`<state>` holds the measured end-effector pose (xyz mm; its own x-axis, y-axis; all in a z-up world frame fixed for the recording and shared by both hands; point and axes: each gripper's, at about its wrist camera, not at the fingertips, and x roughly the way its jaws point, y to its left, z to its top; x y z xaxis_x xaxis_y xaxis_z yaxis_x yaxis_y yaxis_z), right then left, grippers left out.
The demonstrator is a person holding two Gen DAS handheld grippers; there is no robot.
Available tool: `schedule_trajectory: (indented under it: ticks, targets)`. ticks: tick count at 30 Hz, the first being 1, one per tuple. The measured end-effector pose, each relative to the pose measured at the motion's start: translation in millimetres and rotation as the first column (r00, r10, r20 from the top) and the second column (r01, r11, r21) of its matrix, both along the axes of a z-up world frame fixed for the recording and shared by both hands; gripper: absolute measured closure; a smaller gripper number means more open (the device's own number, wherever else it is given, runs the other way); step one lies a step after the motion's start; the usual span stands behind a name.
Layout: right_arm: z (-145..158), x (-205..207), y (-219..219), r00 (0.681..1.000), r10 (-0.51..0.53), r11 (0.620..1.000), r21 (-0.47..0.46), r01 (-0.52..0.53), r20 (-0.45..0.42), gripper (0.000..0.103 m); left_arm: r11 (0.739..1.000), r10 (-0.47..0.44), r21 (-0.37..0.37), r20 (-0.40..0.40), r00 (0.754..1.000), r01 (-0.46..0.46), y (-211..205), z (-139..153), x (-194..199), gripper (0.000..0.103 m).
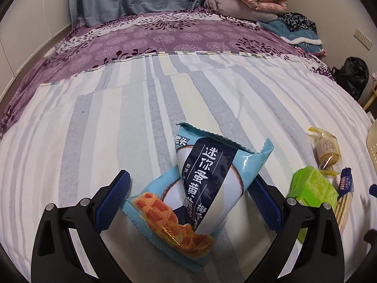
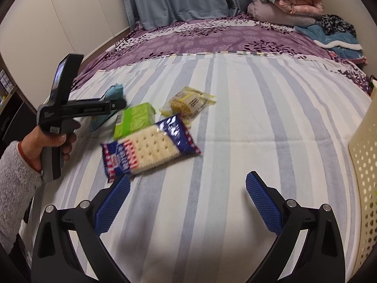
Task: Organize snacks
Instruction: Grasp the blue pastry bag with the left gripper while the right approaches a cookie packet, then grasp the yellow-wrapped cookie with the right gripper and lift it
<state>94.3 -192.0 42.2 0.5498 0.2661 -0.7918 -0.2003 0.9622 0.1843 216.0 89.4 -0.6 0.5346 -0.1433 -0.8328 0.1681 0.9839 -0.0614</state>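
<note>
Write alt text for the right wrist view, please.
An open gripper hovers over a striped bedsheet, empty. Ahead lie a cracker packet, a green packet and a yellow packet; a cream basket stands right.

Left tool (image 1: 188,202): two black plastic arms, each with a teardrop cut-out near its base and two round silver screw heads on top. The fingers (image 1: 113,201) carry blue pads with a fine knobbed texture.

Right tool (image 2: 187,204): same build, with black arms, silver screw heads and textured blue fingers (image 2: 113,208).

Left tool seen from the right wrist view: black body with a long straight rail bearing small pale lettering, a grey pistol-style handle, and a flat black unit with a lit screen mounted upright on top.

Person: hand (image 2: 50,145) emerging from a fluffy pale grey fleece sleeve (image 2: 14,179), with an orange cuff showing at the wrist.
</note>
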Motion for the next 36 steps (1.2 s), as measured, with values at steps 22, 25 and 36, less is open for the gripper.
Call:
schedule_trajectory:
  ticks: [22, 25, 36]
  targets:
    - [-21.5, 112.7, 41.5, 0.999, -0.051, 0.997, -0.056, 0.051, 0.006, 0.005, 0.994, 0.094, -0.067, 0.061, 0.994, -0.089, 24.6, 12.9, -15.2, 0.051]
    - [-24.8, 119.4, 48.4, 0.999, -0.05, 0.994, -0.098, 0.051, 0.012, 0.013, 0.992, 0.106, -0.077, 0.065, 0.992, -0.101, 30.5, 15.0, -18.9, 0.051]
    - [-25.3, 112.5, 56.5, 0.999, -0.023, 0.988, -0.152, 0.028, 0.033, 0.044, 0.987, 0.123, -0.11, 0.095, 0.988, -0.113, 33.7, 29.3, -36.4, 0.051]
